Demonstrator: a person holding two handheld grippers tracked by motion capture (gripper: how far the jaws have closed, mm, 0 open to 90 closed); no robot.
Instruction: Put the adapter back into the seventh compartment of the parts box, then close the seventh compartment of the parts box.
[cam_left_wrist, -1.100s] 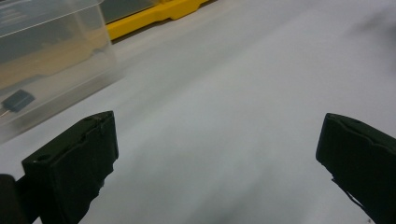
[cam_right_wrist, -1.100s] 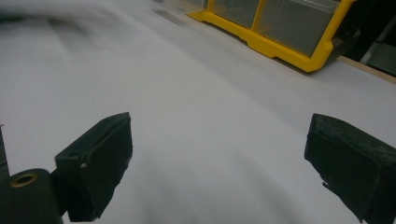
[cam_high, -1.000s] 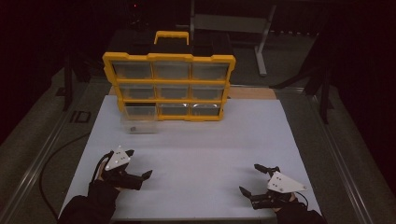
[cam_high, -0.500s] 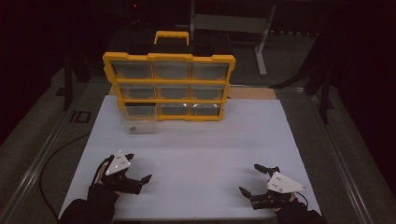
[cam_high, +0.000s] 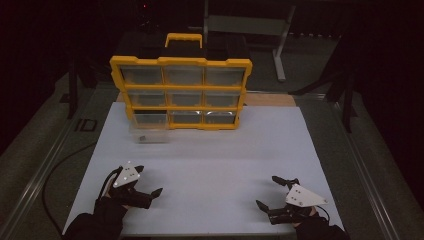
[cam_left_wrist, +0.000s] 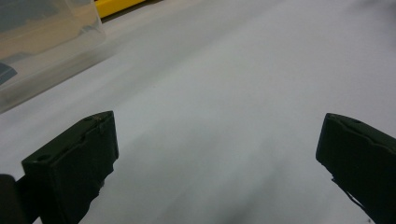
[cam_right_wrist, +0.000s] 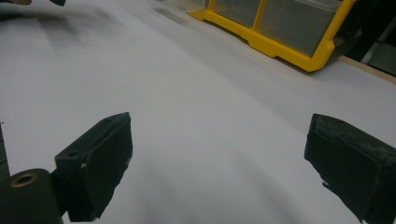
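The left tongs (cam_high: 150, 186) hovered low over the white counter (cam_high: 215, 160), jaws wide apart and holding nothing; the right tongs (cam_high: 272, 192) were likewise spread and empty. Ahead of the left tongs, and nearer to them than to the right pair, a clear drawer (cam_high: 149, 131) stood pulled out from the bottom-left slot of the yellow organizer (cam_high: 181, 92). A small dark item (cam_high: 142, 137) appeared to lie inside it, though the dim view made that hard to confirm. Judging by this, the drawer was already out, while whatever handling of it or its contents was meant had not begun. Bare counter lay between both tongs and the drawer, so nothing blocked a reach. The other drawers sat closed in the organizer.
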